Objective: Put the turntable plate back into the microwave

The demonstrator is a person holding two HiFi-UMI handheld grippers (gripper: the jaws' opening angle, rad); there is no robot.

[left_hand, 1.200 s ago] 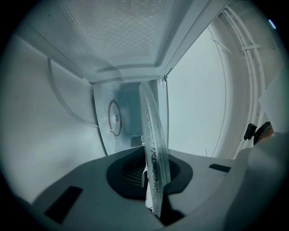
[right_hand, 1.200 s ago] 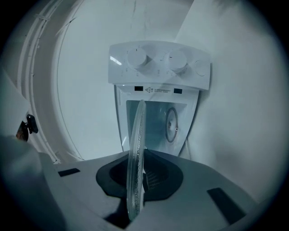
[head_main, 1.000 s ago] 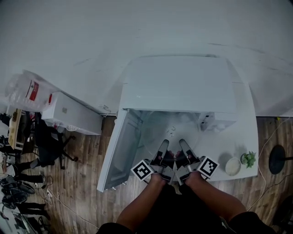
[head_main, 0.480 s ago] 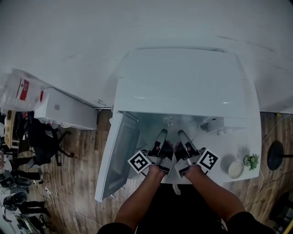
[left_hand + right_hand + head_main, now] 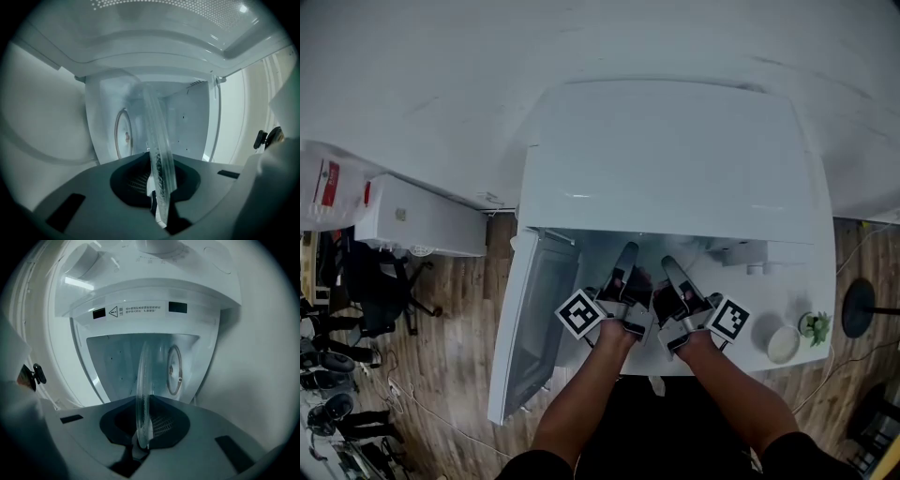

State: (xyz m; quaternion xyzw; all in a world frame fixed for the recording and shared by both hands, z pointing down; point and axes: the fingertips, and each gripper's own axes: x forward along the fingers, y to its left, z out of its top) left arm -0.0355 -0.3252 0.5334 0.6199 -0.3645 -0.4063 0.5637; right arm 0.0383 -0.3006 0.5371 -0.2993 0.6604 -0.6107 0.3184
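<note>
Both tongs grip the near rim of the clear round glass turntable plate point(image 5: 157, 145), left tongs point(image 5: 158, 199) and right tongs point(image 5: 140, 444) side by side. Plate reaches into the open cavity of the white boxy microwave point(image 5: 675, 159). Likely stiff, weighty, slick, breakable. Two-point rim hold suits it; keep level, set down gently.

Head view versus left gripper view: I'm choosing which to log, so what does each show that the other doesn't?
Only the head view: the microwave's outer top, a small bowl and a plant beside it, and the wooden floor. Only the left gripper view: the glass turntable plate, seen edge-on and clamped in the left gripper's jaws, plus the cavity's back wall. Both: the left gripper at the open cavity.
</note>
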